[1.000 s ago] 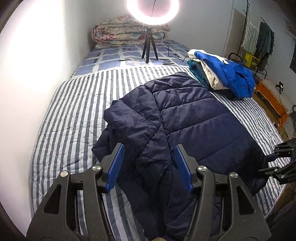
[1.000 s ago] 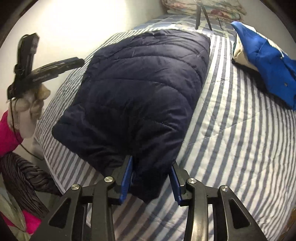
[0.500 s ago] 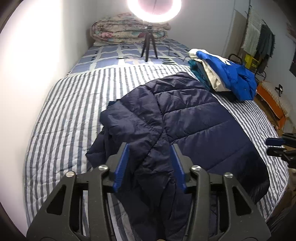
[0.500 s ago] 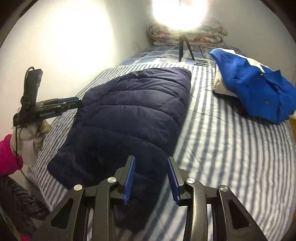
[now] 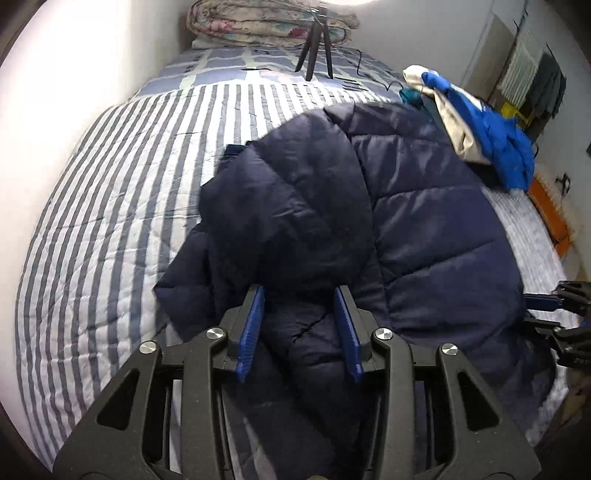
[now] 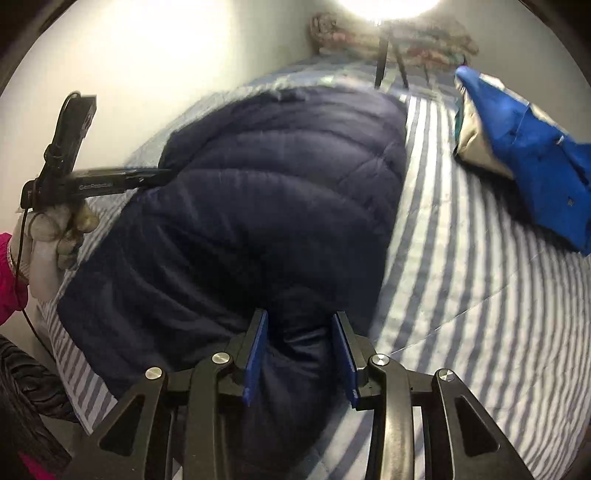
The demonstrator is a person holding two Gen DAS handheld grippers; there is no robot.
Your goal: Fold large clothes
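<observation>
A large navy quilted puffer jacket (image 5: 424, 229) lies across the striped bed; it also shows in the right wrist view (image 6: 266, 206). My left gripper (image 5: 300, 317) is shut on a thick fold at the jacket's near left corner, its blue pads (image 5: 253, 328) pressed into the padding. My right gripper (image 6: 301, 343) is shut on the jacket's near right corner and lifts it. The right gripper shows at the right edge of the left wrist view (image 5: 554, 314). The left gripper shows at the left of the right wrist view (image 6: 147, 175).
The bed (image 5: 110, 221) has a blue-and-white striped cover and runs along a white wall at left. A blue and cream jacket (image 5: 484, 129) lies at the far right. A ring light tripod (image 5: 314, 48) and folded quilts (image 5: 266, 22) stand at the head.
Both grippers have pushed forward and down onto the jacket's near edge. Their jaws have closed on its corners, and the hem bunches up between the pads.
</observation>
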